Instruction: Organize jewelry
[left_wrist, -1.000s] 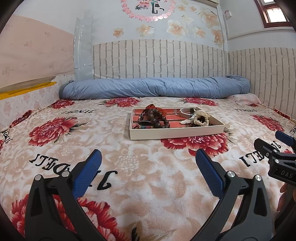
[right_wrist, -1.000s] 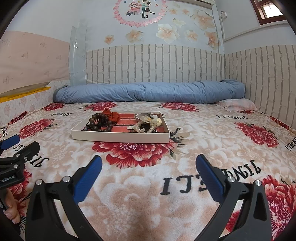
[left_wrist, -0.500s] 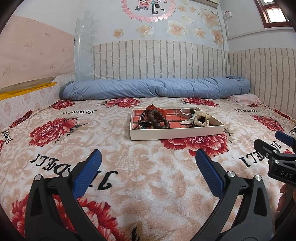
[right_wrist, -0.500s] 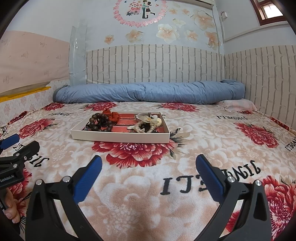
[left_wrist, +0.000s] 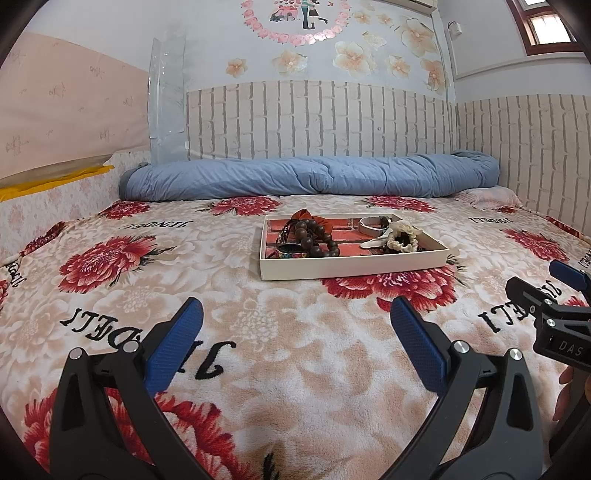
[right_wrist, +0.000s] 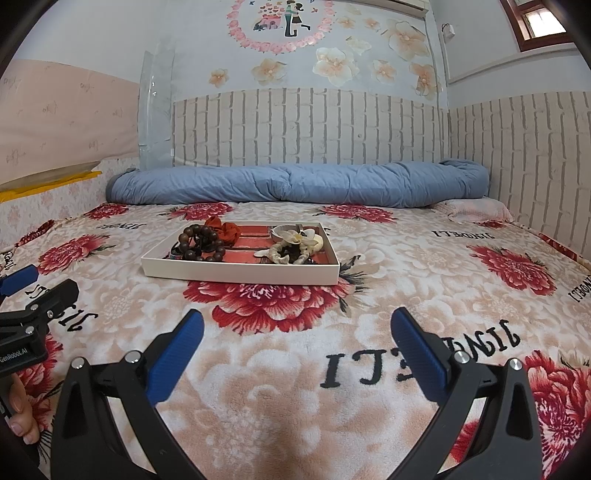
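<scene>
Both grippers hovered over the floral blanket (left_wrist: 295, 369), short of the tray.

The left gripper (left_wrist: 295, 321) and right gripper (right_wrist: 297, 328) had fingers spread wide, holding nothing; the white tray (right_wrist: 240, 273) (wooden beads (right_wrist: 201, 243), scrunchies, bangle) sat ahead, mid-bed.

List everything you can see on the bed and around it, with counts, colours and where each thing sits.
Shallow white cardboard tray: one, red lining, mid-bed.
Dark brown wooden bead bracelet: one, tray's left half.
Red fabric scrunchie: one, tray's far left corner.
Cream frilly scrunchie: one, tray's right half.
Silver bangle: one, tray's far right.
Floral fleece blanket: one, beige and red, covering bed.
Rolled blue quilt: one, against brick-pattern wall.
Left gripper: one, black with blue pads, open.
Right gripper: one, same, open.
</scene>
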